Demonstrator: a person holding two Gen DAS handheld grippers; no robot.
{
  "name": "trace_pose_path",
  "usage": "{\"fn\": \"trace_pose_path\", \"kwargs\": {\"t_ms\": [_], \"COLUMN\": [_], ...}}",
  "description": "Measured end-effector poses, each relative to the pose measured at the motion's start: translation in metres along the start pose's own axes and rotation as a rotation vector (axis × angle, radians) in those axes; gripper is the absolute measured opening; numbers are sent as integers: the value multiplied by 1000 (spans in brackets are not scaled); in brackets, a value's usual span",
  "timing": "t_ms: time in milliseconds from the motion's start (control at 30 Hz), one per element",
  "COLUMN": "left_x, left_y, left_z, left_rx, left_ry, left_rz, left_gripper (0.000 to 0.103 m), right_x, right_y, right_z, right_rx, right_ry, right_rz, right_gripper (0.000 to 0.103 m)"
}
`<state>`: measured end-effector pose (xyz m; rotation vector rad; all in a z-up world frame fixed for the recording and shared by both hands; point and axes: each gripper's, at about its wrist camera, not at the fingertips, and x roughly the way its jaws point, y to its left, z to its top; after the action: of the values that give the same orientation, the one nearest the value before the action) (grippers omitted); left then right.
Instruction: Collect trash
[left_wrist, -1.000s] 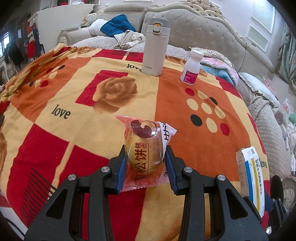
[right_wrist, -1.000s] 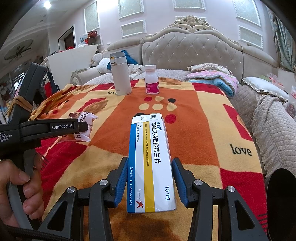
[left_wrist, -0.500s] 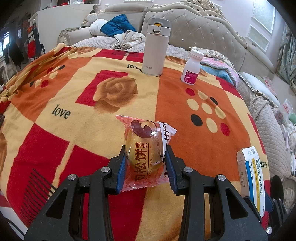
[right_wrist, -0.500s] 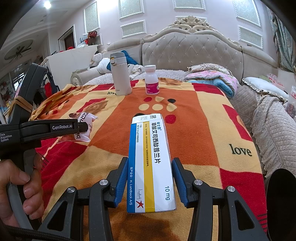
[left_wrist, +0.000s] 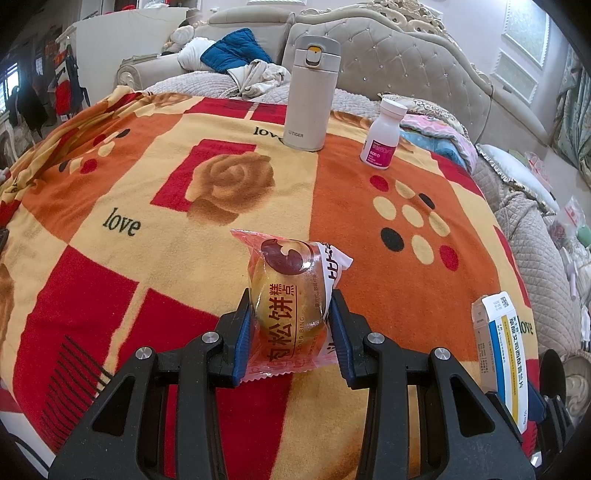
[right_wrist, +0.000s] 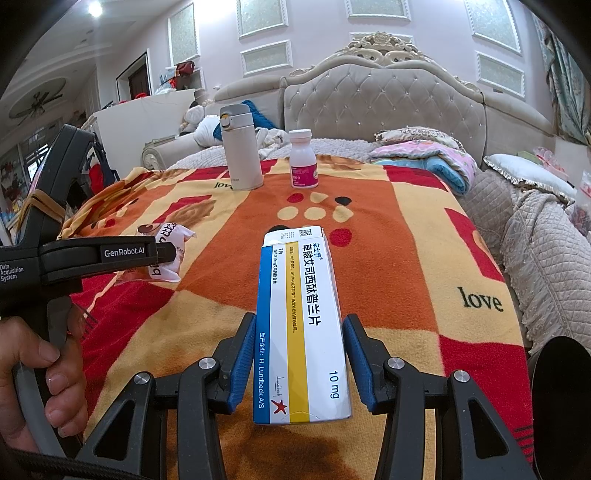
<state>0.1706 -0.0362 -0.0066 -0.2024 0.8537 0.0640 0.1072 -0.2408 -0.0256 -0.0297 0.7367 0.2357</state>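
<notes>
In the left wrist view, the blanket (left_wrist: 110, 192), patterned in red, orange and yellow with roses and the word "love", fills most of the frame. Low at centre the left gripper (left_wrist: 291, 325) is clamped on a snack packet (left_wrist: 290, 295), its blue pads pressing both sides of the orange wrapper, which stands up off the blanket. Toward the upper centre a beige thermos flask (left_wrist: 312, 92) stands upright, and just to its right a white pill bottle (left_wrist: 384, 134) with a pink label. At the lower right edge the medicine box (left_wrist: 500, 354) shows, with a sliver of the other gripper beneath it.

In the right wrist view, a hand (right_wrist: 37, 373) at the lower left grips the handle of the left gripper, whose black arm crosses the left side and ends at the snack packet (right_wrist: 168, 251). At centre the right gripper (right_wrist: 301, 354) grasps the medicine box (right_wrist: 301, 325) by its long sides; the white box with blue and yellow stripes tilts away over the blanket. Beyond it, in the upper centre, stand the flask and the bottle, well apart from both held things. A tufted headboard (right_wrist: 384, 99) and folded bedding (right_wrist: 424, 155) lie behind, toward the upper right.
</notes>
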Motion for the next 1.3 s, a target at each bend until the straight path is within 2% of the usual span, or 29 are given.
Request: {"fn": "trace_pose_path", "kwargs": {"t_ms": [833,1000,1300], "left_x": [-2,-10,-37], "left_y": [-4,-19,-77], "left_z": [-2,-5,-23], "left_rx": [22,58,111], "left_ry": [-5,-12,-27], "left_rz": [16,18,-51], "left_gripper": [36,36,36], "right_x": [-7,-18,-49], "right_y": [-9,-21,-55], "right_z": [4,5,-1], "right_rx": [9,28,97], "right_ry": [-19,-40,-84], "right_rz": [-7,-18,-65], "right_gripper": [45,45,45]}}
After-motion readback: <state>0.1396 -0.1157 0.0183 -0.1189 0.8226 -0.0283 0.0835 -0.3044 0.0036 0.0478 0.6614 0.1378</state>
